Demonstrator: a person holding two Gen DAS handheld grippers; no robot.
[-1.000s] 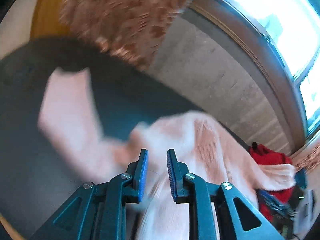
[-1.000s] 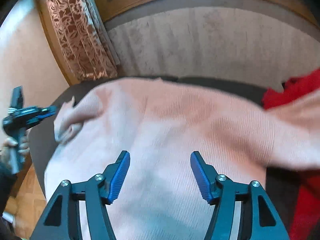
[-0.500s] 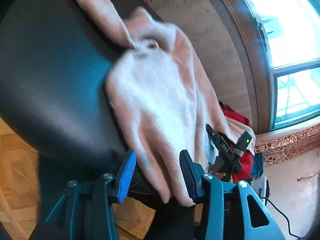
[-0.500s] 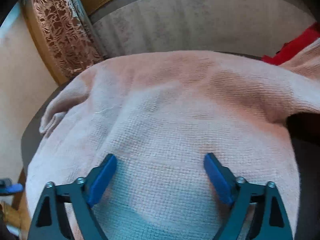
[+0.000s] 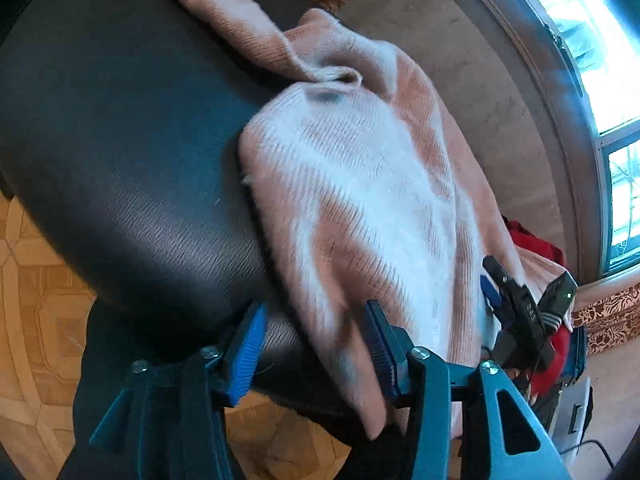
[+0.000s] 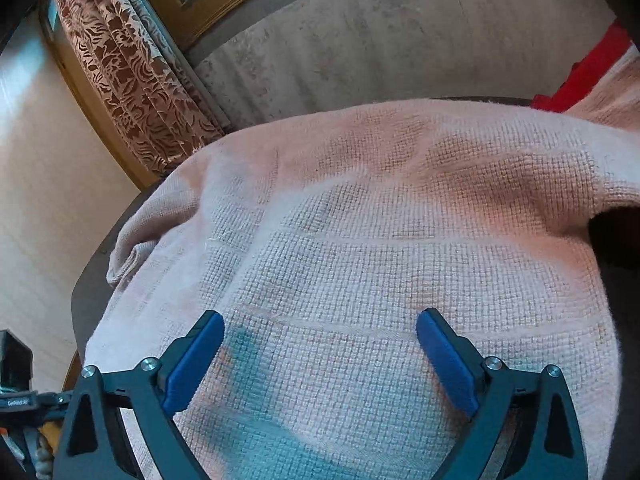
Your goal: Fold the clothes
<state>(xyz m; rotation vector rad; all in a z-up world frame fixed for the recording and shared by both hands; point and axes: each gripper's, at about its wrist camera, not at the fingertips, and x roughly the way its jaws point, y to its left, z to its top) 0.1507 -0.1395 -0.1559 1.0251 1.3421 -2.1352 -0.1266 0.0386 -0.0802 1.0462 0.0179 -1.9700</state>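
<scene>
One pink sweater [image 5: 360,184] on dark table [image 5: 120,160], parquet floor [image 5: 24,320], patterned curtain [image 6: 132,76]

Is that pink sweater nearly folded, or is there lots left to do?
Early days. Done: the pink sweater lies spread on the dark table, one sleeve out sideways. In hand: nothing; the left tool at its hem and the right tool above it are open. Left: all folds, and the red garment.
</scene>
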